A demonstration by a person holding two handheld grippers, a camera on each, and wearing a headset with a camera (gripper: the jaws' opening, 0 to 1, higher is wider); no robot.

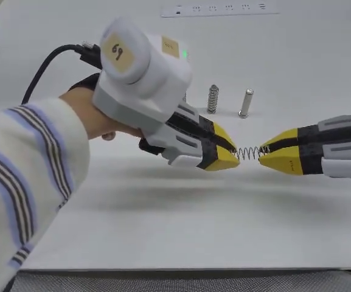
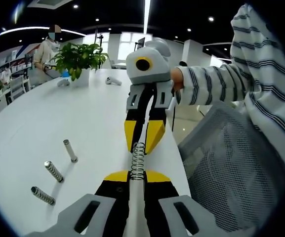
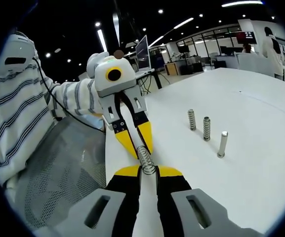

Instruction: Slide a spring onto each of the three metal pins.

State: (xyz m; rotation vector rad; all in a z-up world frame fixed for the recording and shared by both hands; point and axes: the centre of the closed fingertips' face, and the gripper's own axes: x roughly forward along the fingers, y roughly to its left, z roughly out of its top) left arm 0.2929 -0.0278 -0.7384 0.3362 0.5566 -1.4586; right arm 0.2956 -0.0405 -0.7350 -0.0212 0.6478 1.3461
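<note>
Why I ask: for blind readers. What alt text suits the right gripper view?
The right hand-held gripper and left hand-held gripper, tip to tip, both pinch a steel coil spring. On the white table stand two spring-covered metal pins and one bare metal pin.

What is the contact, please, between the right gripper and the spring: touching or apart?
Touching: in the right gripper view, the spring is pinched by the right gripper at its yellow tips.

1. The spring point(image 1: 248, 152) gripped at either end by your left gripper point(image 1: 235, 153) and right gripper point(image 1: 261, 152) bars the gap.
2. Behind them stand a bare pin point(image 1: 246, 103) and a spring-covered pin point(image 1: 212, 99).
3. The table point(image 1: 163, 219) nearer you lies free.
</note>
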